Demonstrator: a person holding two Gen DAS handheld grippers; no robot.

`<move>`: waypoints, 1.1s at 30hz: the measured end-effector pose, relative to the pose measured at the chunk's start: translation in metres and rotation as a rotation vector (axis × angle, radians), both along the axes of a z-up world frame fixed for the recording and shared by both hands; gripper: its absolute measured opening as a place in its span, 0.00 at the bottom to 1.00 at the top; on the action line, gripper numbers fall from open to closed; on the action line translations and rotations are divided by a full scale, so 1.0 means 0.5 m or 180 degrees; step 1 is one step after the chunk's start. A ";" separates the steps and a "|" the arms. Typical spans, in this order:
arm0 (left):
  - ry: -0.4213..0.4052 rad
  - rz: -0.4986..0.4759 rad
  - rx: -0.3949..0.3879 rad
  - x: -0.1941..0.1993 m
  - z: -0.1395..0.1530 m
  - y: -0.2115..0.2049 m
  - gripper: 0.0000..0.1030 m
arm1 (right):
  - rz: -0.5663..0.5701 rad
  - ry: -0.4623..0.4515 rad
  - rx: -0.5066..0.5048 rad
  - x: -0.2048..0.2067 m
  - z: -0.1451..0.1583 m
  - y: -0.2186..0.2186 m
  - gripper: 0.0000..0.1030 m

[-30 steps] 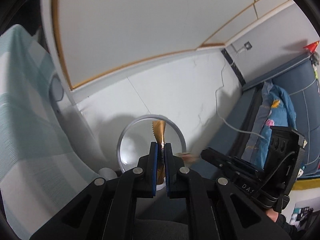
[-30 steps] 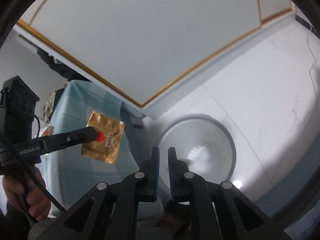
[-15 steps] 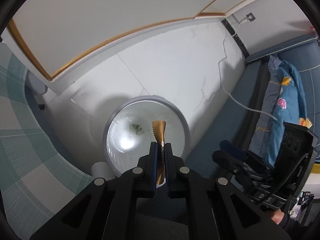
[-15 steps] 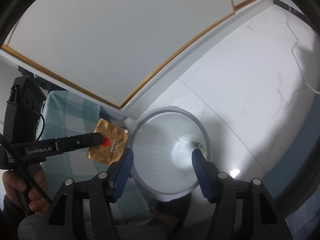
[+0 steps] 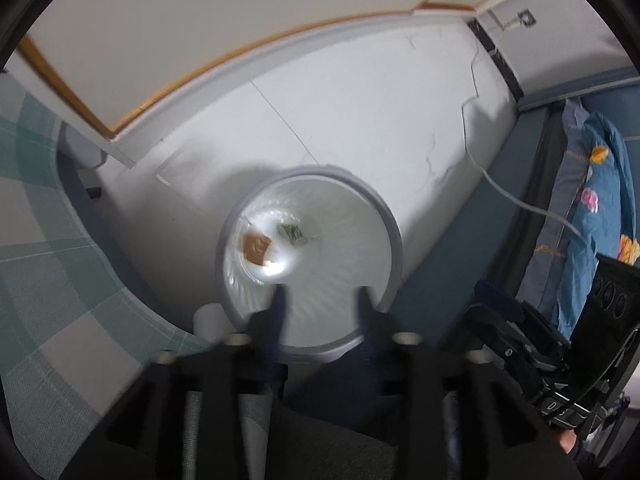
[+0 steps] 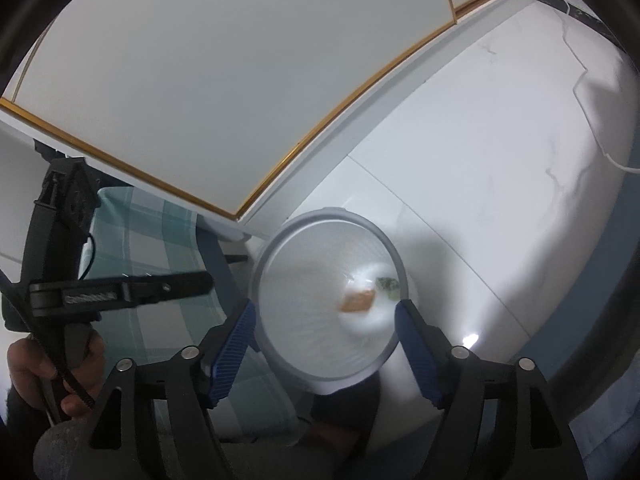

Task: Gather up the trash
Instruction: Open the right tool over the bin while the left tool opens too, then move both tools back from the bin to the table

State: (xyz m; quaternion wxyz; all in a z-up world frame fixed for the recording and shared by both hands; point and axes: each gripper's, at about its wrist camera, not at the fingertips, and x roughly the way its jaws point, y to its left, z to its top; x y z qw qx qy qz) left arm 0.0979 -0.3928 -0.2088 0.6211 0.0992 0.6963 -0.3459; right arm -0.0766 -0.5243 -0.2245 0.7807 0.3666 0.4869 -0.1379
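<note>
Two claws hang over a round white bin on the pale floor, a checked cloth to one side and blue bedding to the other. The left claw, blurred, is opening with nothing between its fingers; the right claw is opening, also bare. A golden-brown wrapper lies in the bin's clear liner beside a greenish scrap, both indistinct.

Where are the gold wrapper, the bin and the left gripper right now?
gold wrapper (image 5: 257,247): left wrist view, middle of the wrapper inside the bin.
bin (image 6: 394,254): right wrist view, right part of its grey rim.
left gripper (image 5: 320,300): left wrist view, midway between its fingertips; jaws opening, nothing between them.
</note>
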 end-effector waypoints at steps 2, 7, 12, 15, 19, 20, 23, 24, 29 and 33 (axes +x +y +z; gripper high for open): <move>-0.0095 0.0066 -0.0051 0.002 0.014 0.011 0.53 | 0.0011 -0.0016 -0.0025 -0.001 0.007 0.002 0.78; -0.0453 0.0202 -0.0178 0.001 0.063 0.044 0.54 | 0.0019 -0.0060 -0.0115 -0.001 0.036 0.011 0.85; -0.1069 0.0247 -0.0195 -0.022 0.125 0.067 0.54 | 0.0050 -0.0165 -0.0231 0.000 0.077 0.030 0.88; -0.1264 0.0344 -0.0210 -0.031 0.156 0.089 0.55 | 0.0089 -0.0242 -0.0310 -0.001 0.108 0.046 0.89; -0.1504 0.0539 -0.0229 -0.040 0.191 0.122 0.63 | 0.0148 -0.0385 -0.0403 0.000 0.157 0.070 0.91; -0.1593 0.0593 -0.0238 -0.043 0.204 0.135 0.64 | 0.0166 -0.0419 -0.0426 0.001 0.167 0.075 0.91; -0.1719 0.0759 -0.0345 -0.052 0.235 0.173 0.65 | 0.0230 -0.0549 -0.0533 0.003 0.208 0.101 0.92; -0.1744 0.0835 -0.0382 -0.055 0.245 0.187 0.65 | 0.0239 -0.0605 -0.0571 0.002 0.222 0.109 0.92; -0.1993 0.1093 -0.0515 -0.074 0.295 0.246 0.65 | 0.0353 -0.0837 -0.0747 0.008 0.289 0.162 0.92; -0.2195 0.1294 -0.0564 -0.080 0.326 0.298 0.65 | 0.0448 -0.1011 -0.0835 0.014 0.338 0.213 0.92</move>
